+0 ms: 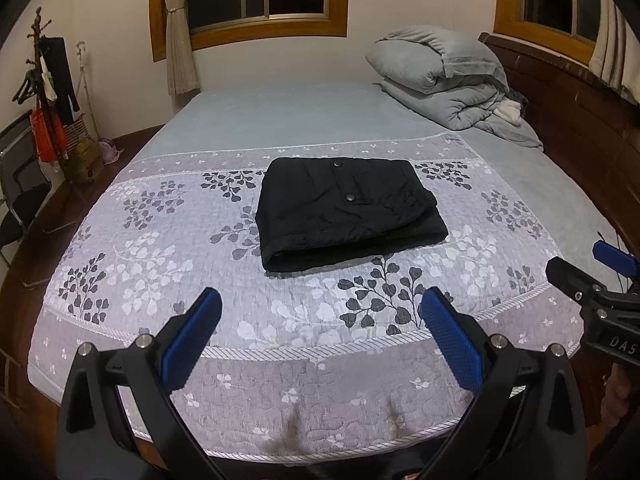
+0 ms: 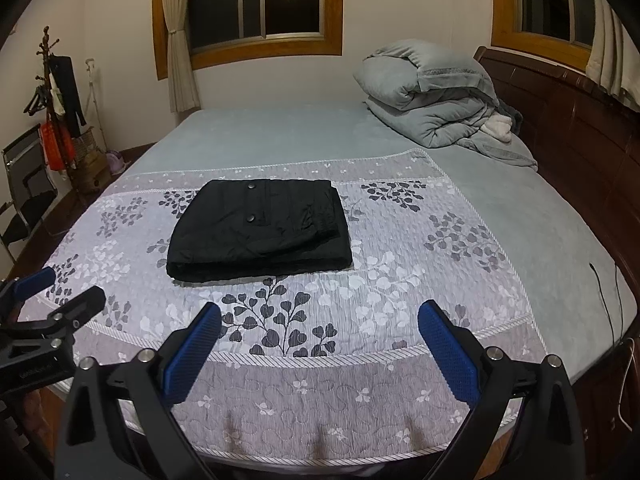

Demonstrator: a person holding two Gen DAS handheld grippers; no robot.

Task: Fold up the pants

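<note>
The black pants [image 1: 348, 214] lie folded into a thick, neat rectangle on the leaf-patterned quilt [image 1: 160, 264] that covers the near part of the bed [image 1: 288, 116]. Two dark snap buttons show on the top layer, and the stacked edges face the foot of the bed. Nothing touches the pants. Short of them, over the quilt's near border, the left tongs [image 1: 320, 312] hang with their blue pads spread wide and nothing between them. The right tongs [image 2: 320, 326] hover on the pants' other near side, likewise spread and empty. Beyond the pants, toward the dark wooden headboard [image 2: 568, 120], a grey duvet [image 1: 444, 76] sits in a rolled heap. Farther off, past the pants on the far wall, is a wood-framed window [image 2: 256, 4] with a tied curtain [image 2: 178, 40].
</note>
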